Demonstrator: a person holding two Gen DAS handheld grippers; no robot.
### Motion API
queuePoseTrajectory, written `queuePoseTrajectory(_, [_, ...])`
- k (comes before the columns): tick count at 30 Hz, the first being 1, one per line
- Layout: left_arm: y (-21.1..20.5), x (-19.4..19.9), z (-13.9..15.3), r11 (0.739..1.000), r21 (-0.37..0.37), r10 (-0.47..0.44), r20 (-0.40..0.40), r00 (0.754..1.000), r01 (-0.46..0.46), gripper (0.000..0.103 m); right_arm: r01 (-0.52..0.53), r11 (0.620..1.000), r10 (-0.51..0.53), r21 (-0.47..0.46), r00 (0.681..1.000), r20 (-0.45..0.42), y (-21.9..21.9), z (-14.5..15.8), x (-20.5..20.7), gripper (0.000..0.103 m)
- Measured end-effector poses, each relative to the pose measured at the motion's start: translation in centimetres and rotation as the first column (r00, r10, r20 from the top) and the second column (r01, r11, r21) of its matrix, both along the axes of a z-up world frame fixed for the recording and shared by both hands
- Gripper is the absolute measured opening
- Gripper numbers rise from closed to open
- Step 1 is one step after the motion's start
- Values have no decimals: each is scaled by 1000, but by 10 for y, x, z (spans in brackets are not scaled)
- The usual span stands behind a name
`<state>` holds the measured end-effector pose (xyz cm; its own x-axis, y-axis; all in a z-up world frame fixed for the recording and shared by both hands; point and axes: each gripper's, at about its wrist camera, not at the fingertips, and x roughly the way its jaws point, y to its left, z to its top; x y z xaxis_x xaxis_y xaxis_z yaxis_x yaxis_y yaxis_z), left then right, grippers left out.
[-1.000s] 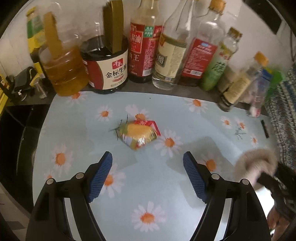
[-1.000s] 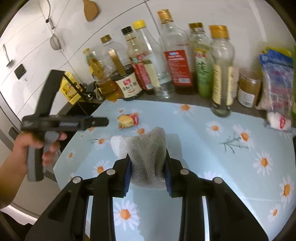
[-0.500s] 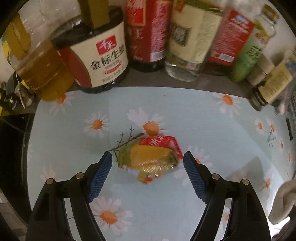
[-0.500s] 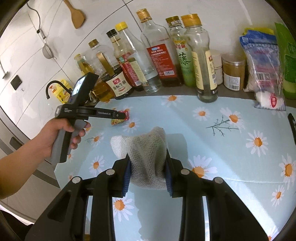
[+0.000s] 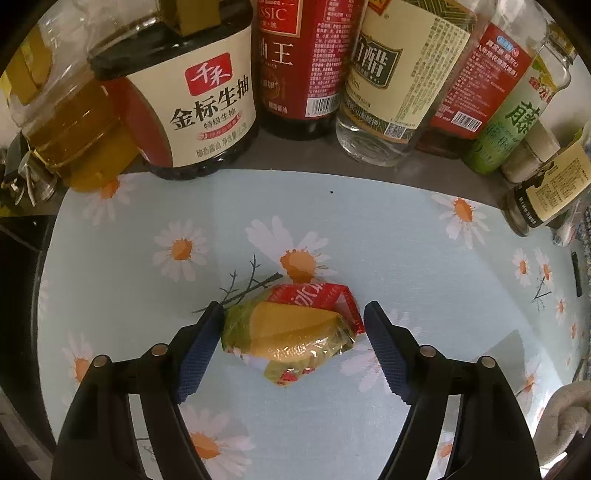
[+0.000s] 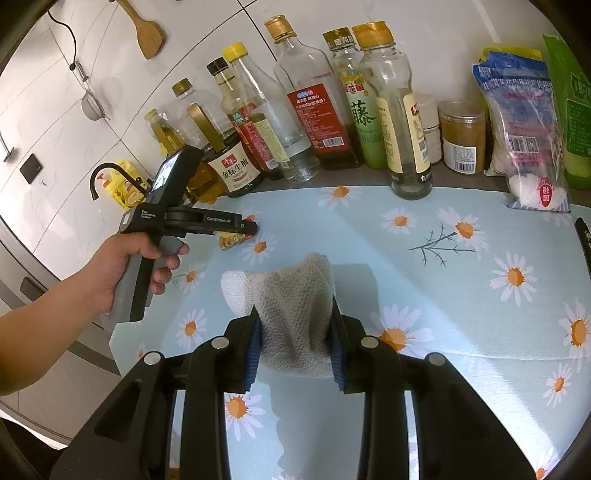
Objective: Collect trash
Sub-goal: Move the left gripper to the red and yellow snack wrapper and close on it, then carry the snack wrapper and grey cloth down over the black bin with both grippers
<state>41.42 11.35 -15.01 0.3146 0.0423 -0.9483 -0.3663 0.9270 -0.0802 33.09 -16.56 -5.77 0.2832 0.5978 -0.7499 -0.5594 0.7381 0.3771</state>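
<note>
left fingers: the left gripper (image 5: 293, 334) has just been closing in; the crinkly yellow-and-red plastic wrapper (image 5: 291, 328) sits between the blue ribbed pads (image 5: 197, 352). Left pad looks right at its edge, right pad a sliver off, so no grip yet.
wrapper: shiny crumpled film, lumpy wedge shape, lying on the glossy pale-blue daisy-print bench cover (image 5: 406, 258).
right fingers: the right gripper (image 6: 295, 332) is clenched on a beige knitted cloth (image 6: 295, 295), nubbly and bunched into a peak above the pads.
beyond the left fingers: dark soy sauce jug with cream label (image 5: 192, 99) and a glass bottle row.
only the right view shows: the hand (image 6: 129, 266) on the left gripper's grey handle, a wooden spatula (image 6: 146, 31) on white tiles, bagged goods (image 6: 521, 129) far right.
</note>
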Motion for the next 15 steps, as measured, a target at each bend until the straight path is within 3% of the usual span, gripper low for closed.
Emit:
queuePoseTrajectory(8, [-5, -9, -2, 1000, 5, -8, 15, 1000, 8, 70, -9, 1000, 9, -5, 1000, -3, 6, 1, -2, 32])
queuePoseTrajectory(15, [-10, -25, 15, 1000, 7, -18, 47, 999, 18, 69, -15, 1000, 15, -9, 1000, 3, 11, 2, -6, 32])
